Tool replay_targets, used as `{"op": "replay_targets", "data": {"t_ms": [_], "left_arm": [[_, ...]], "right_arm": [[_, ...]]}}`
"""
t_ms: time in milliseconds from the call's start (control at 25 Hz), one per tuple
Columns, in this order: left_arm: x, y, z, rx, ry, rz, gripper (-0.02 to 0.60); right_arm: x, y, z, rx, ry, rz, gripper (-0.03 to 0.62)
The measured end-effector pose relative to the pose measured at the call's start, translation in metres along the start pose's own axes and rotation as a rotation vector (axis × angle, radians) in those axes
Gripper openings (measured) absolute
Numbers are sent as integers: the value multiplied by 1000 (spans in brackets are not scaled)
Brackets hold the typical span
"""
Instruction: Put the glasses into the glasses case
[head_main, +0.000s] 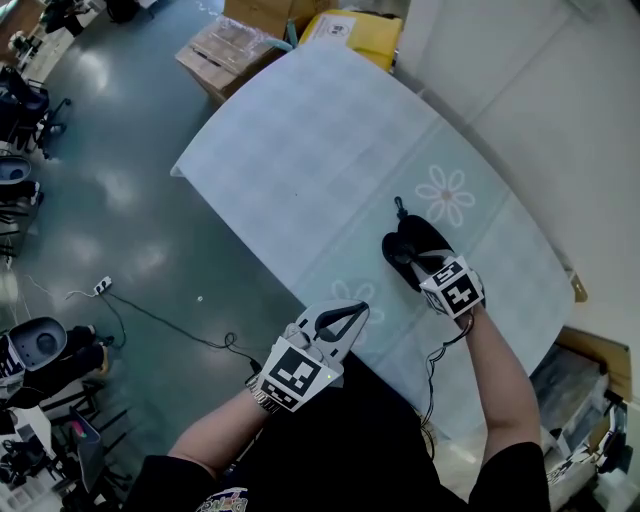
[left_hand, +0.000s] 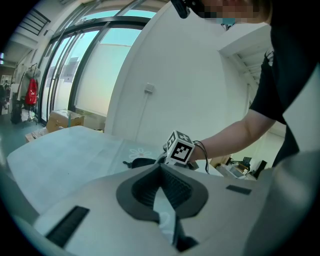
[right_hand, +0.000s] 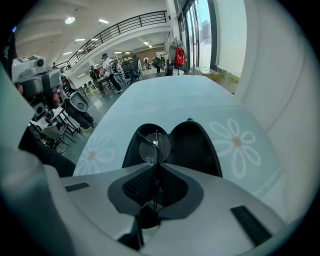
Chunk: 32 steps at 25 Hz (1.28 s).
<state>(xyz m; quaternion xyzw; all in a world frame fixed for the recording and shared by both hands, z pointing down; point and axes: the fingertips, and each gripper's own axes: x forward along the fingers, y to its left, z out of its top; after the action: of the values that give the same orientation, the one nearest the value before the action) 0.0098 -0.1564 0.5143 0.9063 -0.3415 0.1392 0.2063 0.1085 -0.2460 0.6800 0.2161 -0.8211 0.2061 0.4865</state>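
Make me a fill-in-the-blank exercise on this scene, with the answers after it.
1. The right tool is shut on the ___.
2. The black glasses case lies ___ on the tablecloth, both halves showing their insides.
3. The left tool has its jaws together and holds ___.
4. The tablecloth is printed with ___.

Missing words: glasses; open; nothing; flowers.

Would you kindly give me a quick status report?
Left tongs shut, empty. Right tongs shut on glasses, lens over open black case. Nothing in the way.
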Motion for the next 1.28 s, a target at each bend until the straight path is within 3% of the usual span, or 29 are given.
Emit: {"op": "replay_targets", "data": {"t_ms": [640, 880, 1280], "left_arm": [[-16, 5, -1, -8, -10, 26, 28], [-25, 3, 0, 0, -12, 27, 28], [-50, -2, 4, 34, -32, 16, 28]], "right_arm": [[9, -2, -2, 8, 119, 15, 52], [7, 0, -1, 41, 106, 19, 91], [-21, 6, 16, 75, 2, -65, 106]]}}
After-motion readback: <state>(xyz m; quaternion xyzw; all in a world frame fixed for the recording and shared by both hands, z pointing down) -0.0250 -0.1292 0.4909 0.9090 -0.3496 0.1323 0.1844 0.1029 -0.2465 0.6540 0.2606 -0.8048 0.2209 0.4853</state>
